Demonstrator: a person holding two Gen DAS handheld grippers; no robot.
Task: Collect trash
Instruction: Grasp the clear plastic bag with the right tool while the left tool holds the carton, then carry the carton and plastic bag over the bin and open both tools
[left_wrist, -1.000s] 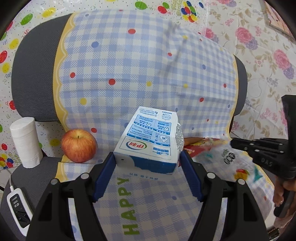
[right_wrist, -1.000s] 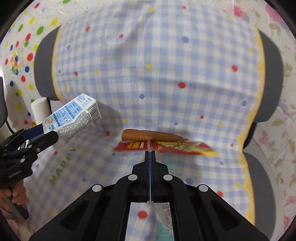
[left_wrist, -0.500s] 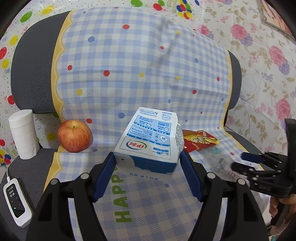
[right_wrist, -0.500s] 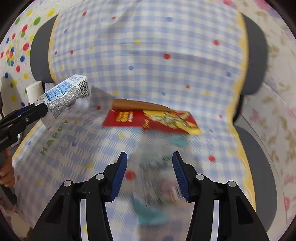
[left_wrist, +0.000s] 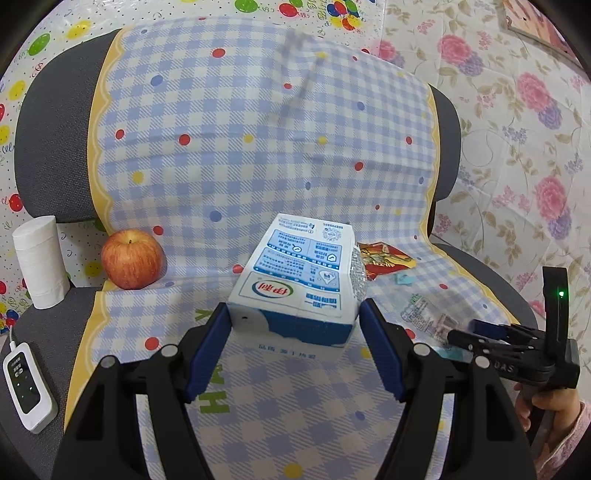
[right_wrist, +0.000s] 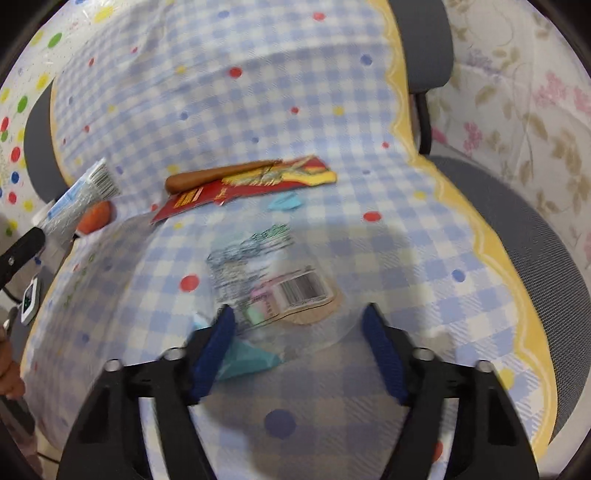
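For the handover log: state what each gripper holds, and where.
Left gripper clamps the milk carton by its bottom end. Right gripper holds nothing, open over the clear wrapper.

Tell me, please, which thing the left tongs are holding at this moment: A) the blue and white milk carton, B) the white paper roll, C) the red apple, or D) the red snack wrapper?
A: in the left wrist view the left tongs have their blue pads pressed against both sides of the milk carton, while the apple, paper roll and red wrapper lie apart on the chair.
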